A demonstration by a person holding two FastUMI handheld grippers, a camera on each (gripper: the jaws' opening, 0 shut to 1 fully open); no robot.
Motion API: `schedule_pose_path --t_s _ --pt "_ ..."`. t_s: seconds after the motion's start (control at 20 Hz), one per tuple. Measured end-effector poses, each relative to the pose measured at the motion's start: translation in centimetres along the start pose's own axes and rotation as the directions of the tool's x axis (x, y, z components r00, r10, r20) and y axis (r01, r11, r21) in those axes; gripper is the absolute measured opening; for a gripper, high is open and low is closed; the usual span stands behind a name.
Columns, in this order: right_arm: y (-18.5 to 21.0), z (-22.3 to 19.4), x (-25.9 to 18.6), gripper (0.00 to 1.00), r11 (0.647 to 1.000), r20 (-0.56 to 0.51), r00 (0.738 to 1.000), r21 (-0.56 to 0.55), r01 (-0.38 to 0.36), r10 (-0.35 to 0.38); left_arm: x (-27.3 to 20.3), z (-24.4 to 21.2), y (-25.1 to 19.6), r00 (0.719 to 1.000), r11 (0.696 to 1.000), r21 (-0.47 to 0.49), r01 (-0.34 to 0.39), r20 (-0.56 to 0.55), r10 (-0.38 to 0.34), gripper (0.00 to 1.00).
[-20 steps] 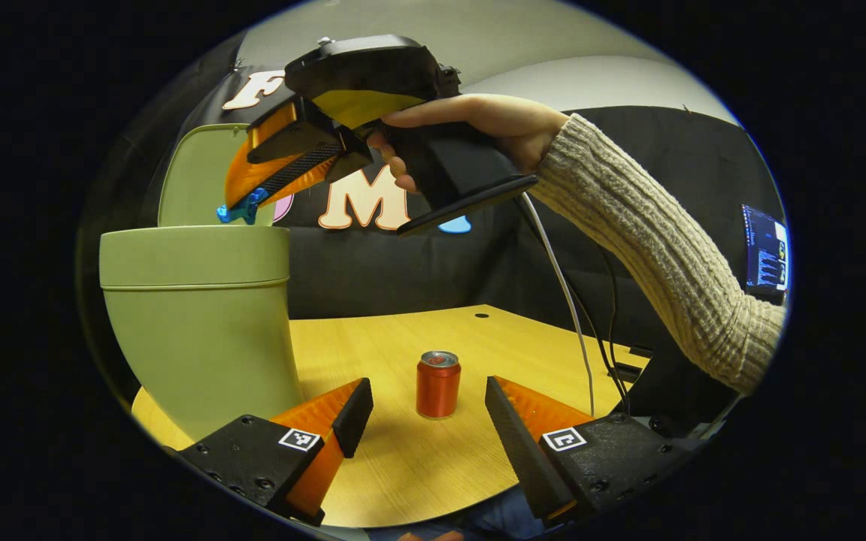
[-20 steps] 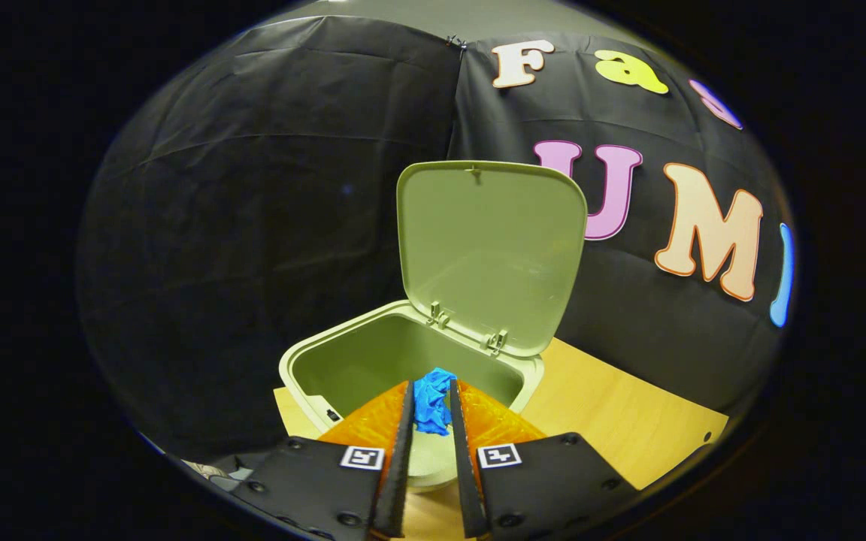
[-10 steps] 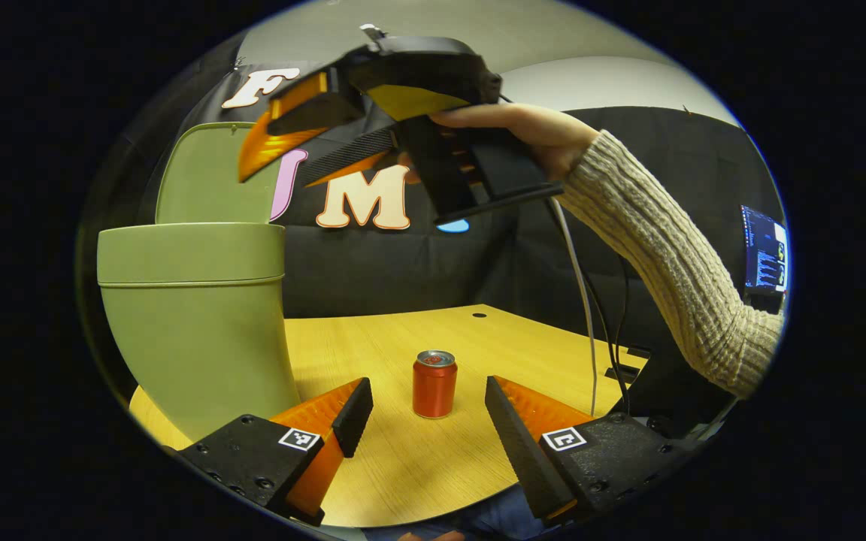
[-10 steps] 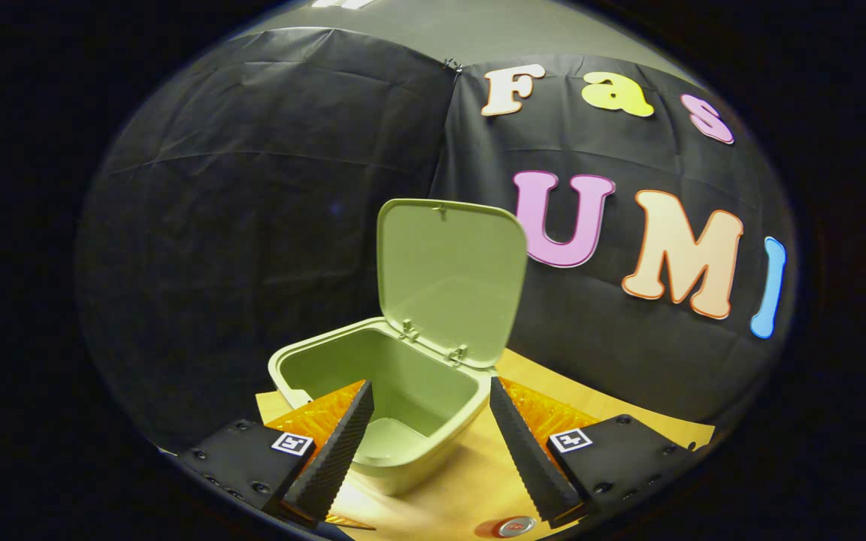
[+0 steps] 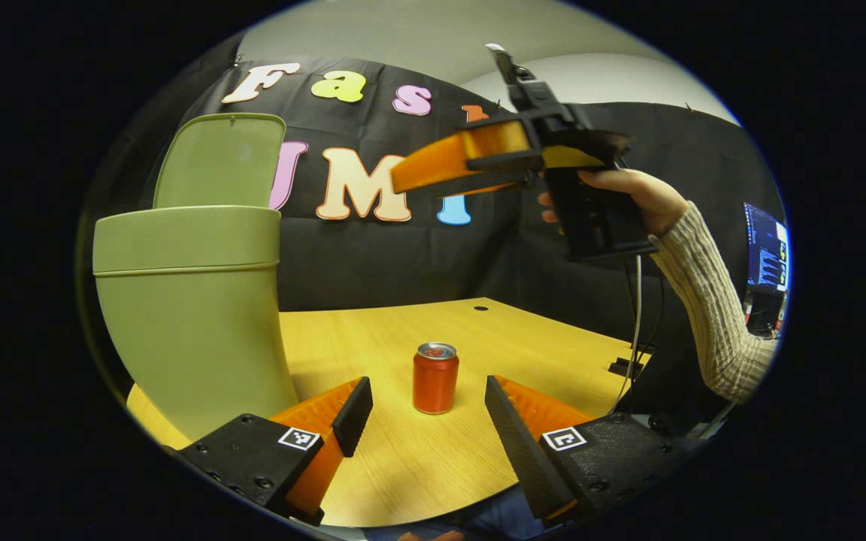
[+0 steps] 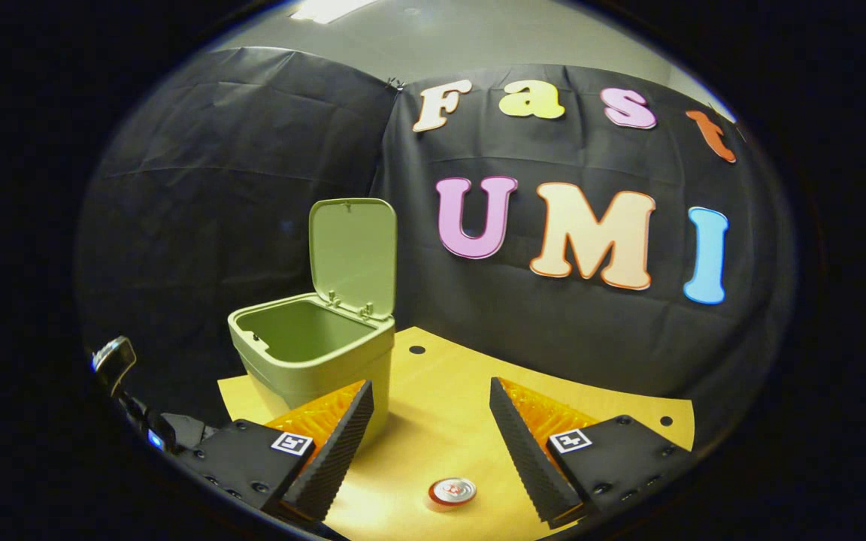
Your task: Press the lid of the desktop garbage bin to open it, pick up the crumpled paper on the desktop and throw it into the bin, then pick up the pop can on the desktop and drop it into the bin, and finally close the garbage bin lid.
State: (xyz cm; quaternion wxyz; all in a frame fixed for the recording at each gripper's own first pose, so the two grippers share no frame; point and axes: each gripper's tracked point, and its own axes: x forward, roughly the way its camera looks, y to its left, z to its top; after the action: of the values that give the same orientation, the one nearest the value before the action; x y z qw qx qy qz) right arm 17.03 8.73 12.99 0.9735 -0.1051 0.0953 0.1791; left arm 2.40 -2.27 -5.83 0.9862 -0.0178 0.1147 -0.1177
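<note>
Left gripper view: one green garbage bin point(image 5: 189, 315) stands on the wooden desktop point(image 5: 403, 466) at the left. Its one lid point(image 5: 219, 159) is raised upright behind the opening. One red pop can point(image 5: 435, 378) stands upright on the desktop, right of the bin and well apart from it. The can appears between and beyond the two fingers of the left gripper point(image 5: 427, 409). These fingers are spread wide and hold nothing. One right gripper point(image 5: 403, 174) hangs in the air at the upper right, above the desktop and well apart from the bin. One hand point(image 5: 628, 199) with a knitted sleeve point(image 5: 711, 308) grips its handle. It is seen side-on, so the state of its fingers cannot be told from here. One screen point(image 5: 765, 248) glows at the far right edge.

Right gripper view: the right gripper point(image 6: 431, 432) has its two fingers set wide apart, with nothing between them. The one bin point(image 6: 313, 361) stands at the left on the desktop point(image 6: 440, 391), with the lid point(image 6: 352, 255) upright and the opening exposed. The visible part of the interior is bare; the bottom is hidden. The one pop can point(image 6: 452, 491) sits low in the view, seen from above, between the fingers and below them. It is apart from the bin. Two small round holes mark the desktop.
</note>
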Motion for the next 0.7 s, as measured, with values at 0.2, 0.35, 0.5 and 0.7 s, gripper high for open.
schedule_pose_path --t_s 0.2,0.35,0.5,0.7 --pt "-3.6 -5.0 -3.3 0.99 0.995 0.032 0.995 0.015 0.099 -0.1 1.5 -0.7 0.0 1.0 1.0 -0.014 -0.005 -0.029 0.005 0.92" --pt "-4.8 -8.7 -5.5 0.98 0.989 0.038 0.989 0.055 0.14 -0.142 3.5 -0.8 -0.1 0.998 1.0 -0.015 -0.002 -0.055 0.001 0.92" --pt "-5.8 -11.3 -7.5 0.98 0.981 0.065 0.983 0.104 0.163 -0.17 5.8 -0.6 -0.2 0.997 1.0 -0.007 -0.004 -0.077 0.004 0.92" --pt "-6.6 -15.0 -9.1 0.98 0.974 0.039 0.983 0.145 0.172 -0.18 9.3 -1.5 -0.5 0.991 1.0 0.019 -0.007 -0.136 0.009 0.92"
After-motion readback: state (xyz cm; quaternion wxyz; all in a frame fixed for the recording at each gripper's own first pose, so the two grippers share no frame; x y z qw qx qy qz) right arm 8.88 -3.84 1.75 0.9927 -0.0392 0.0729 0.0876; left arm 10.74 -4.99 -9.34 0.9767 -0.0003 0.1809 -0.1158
